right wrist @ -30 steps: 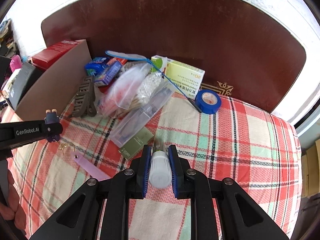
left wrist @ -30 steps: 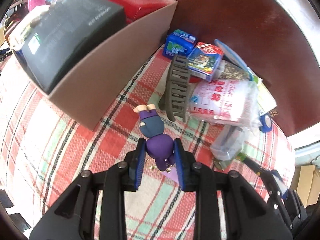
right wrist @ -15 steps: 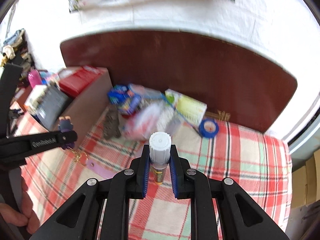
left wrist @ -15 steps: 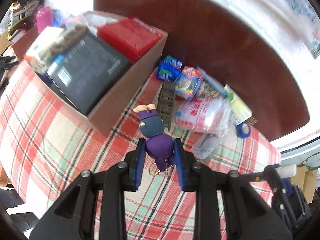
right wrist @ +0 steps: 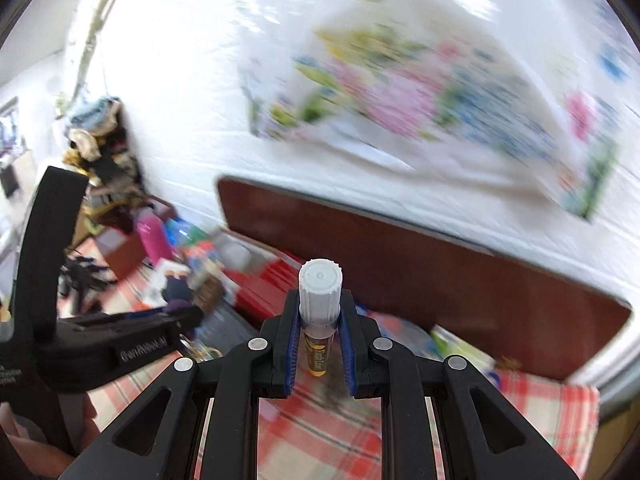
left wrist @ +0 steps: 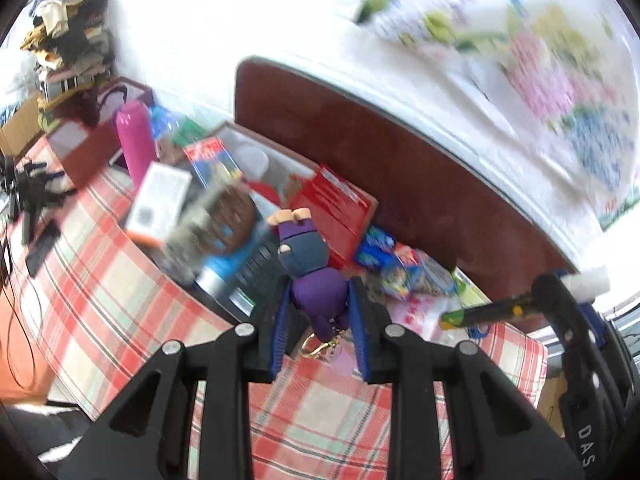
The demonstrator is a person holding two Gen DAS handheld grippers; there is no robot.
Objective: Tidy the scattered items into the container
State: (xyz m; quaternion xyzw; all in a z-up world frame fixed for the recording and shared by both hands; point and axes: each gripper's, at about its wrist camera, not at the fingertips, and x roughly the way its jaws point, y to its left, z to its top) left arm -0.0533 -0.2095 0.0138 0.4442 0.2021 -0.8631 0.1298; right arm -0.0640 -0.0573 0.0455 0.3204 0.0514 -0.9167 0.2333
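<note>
My left gripper (left wrist: 320,304) is shut on a purple figurine keychain (left wrist: 310,268), which hangs head-down with its gold ring and tag dangling below the pads. It sits high above the plaid bedcover, over the near side of the cardboard box (left wrist: 370,204), which holds a red package (left wrist: 334,208) and other goods. My right gripper (right wrist: 320,320) is shut on a small bottle (right wrist: 320,296) with a white ribbed cap and a yellow label. In the left wrist view the same bottle (left wrist: 488,314) shows at the right, held out sideways.
Loose packets (left wrist: 404,264) lie on the plaid cover (left wrist: 120,304) against the dark wooden headboard (left wrist: 420,184). A pink bottle (left wrist: 136,148) and a brown box (left wrist: 84,152) stand left of the cardboard box. A floral sheet (right wrist: 420,92) hangs on the white wall.
Both grippers have risen well above the bed with their items still held. The views have tipped up, so the wall and the box's contents now show. The figurine now hangs over the box's near side.
</note>
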